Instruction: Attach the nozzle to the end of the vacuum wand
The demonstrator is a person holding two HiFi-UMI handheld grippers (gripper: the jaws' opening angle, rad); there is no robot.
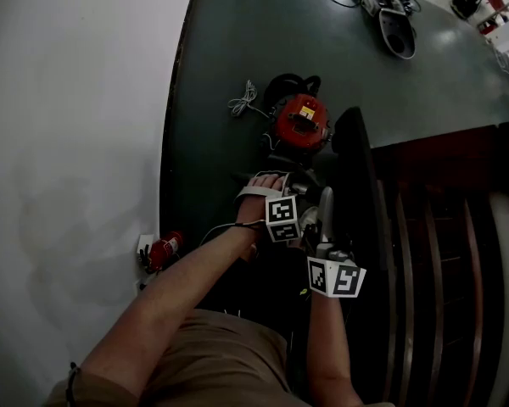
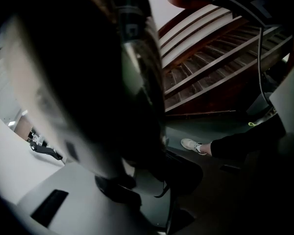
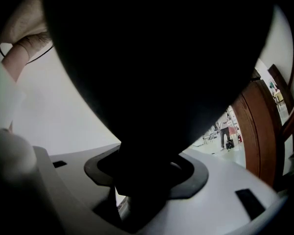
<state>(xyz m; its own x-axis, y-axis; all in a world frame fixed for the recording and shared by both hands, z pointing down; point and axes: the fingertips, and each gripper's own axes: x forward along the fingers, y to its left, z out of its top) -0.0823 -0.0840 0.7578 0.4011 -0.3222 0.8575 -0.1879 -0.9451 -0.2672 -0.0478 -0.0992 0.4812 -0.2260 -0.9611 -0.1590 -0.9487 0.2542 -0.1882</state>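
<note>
In the head view both grippers meet over the dark floor, just in front of my body. My left gripper point(image 1: 310, 220) is shut on the shiny metal vacuum wand point(image 1: 326, 206). In the left gripper view the wand point(image 2: 139, 67) runs down into the left gripper point(image 2: 137, 180) as a blurred tube. My right gripper point(image 1: 324, 246) sits just behind it, shut on the black nozzle point(image 1: 352, 168). The nozzle point(image 3: 157, 72) fills most of the right gripper view, wedged between the jaws of the right gripper point(image 3: 147, 180). The joint between wand and nozzle is hidden.
A red vacuum canister point(image 1: 301, 119) with a white cord point(image 1: 242, 102) stands on the green floor ahead. A wooden slatted bench point(image 1: 441, 253) is close on the right and a white wall point(image 1: 68, 142) on the left. A person's white shoe point(image 2: 191, 145) shows nearby.
</note>
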